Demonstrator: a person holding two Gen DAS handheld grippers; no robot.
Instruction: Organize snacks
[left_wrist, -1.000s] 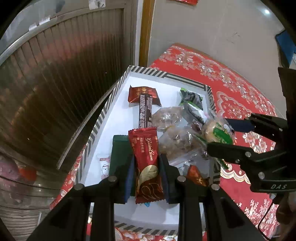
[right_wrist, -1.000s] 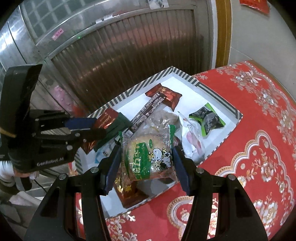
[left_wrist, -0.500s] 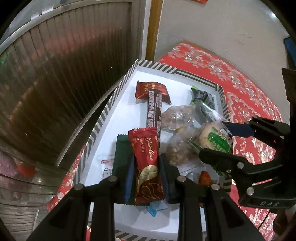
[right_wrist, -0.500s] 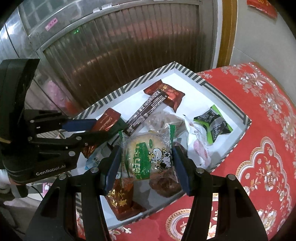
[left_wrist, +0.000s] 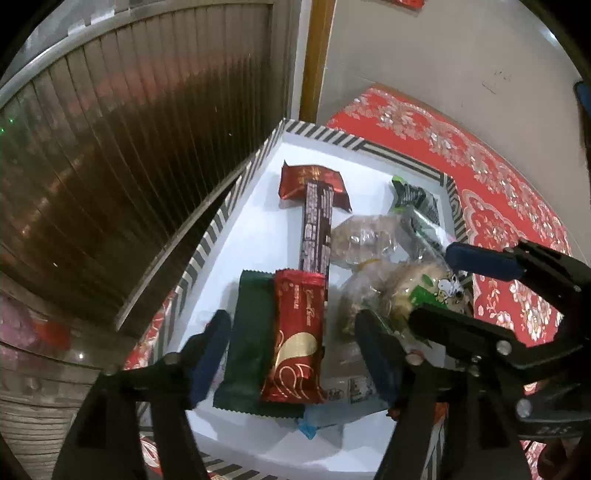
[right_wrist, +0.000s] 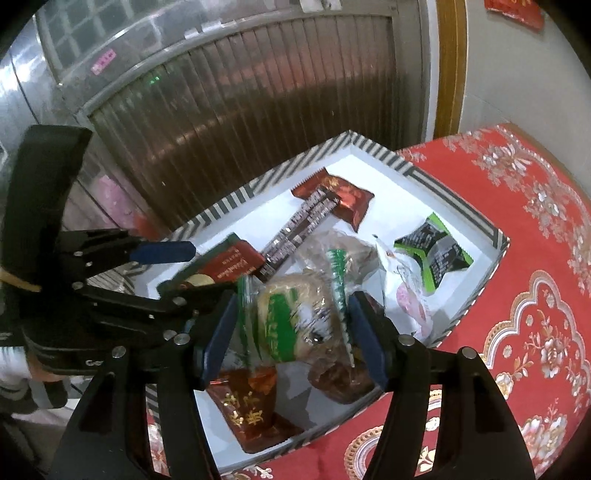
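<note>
A white box with a striped rim (left_wrist: 325, 136) (right_wrist: 295, 158) stands on a red cloth and holds the snacks. My left gripper (left_wrist: 291, 354) (right_wrist: 184, 271) hangs over its near end with the jaws opening. A red snack bar (left_wrist: 295, 332) (right_wrist: 225, 266) and a dark green pack (left_wrist: 251, 332) lie between its fingers, touching neither pad. My right gripper (right_wrist: 291, 332) (left_wrist: 432, 284) is over the box's right side, also opening. A green-and-white cake packet (right_wrist: 291, 317) (left_wrist: 417, 288) sits blurred and tilted between its pads, slipping loose.
Also in the box are a long dark chocolate bar (left_wrist: 316, 229), a red packet (left_wrist: 310, 177), a green-black packet (right_wrist: 436, 254), clear bags (left_wrist: 362, 236) and a red-gold packet (right_wrist: 251, 406). A ribbed metal shutter (left_wrist: 110, 166) stands close behind. The red tablecloth (right_wrist: 517, 332) stretches right.
My left jaws have sprung wide and let go of the red bar, which now lies beside the green pack. The right jaws have widened slightly and the cake packet has tilted.
</note>
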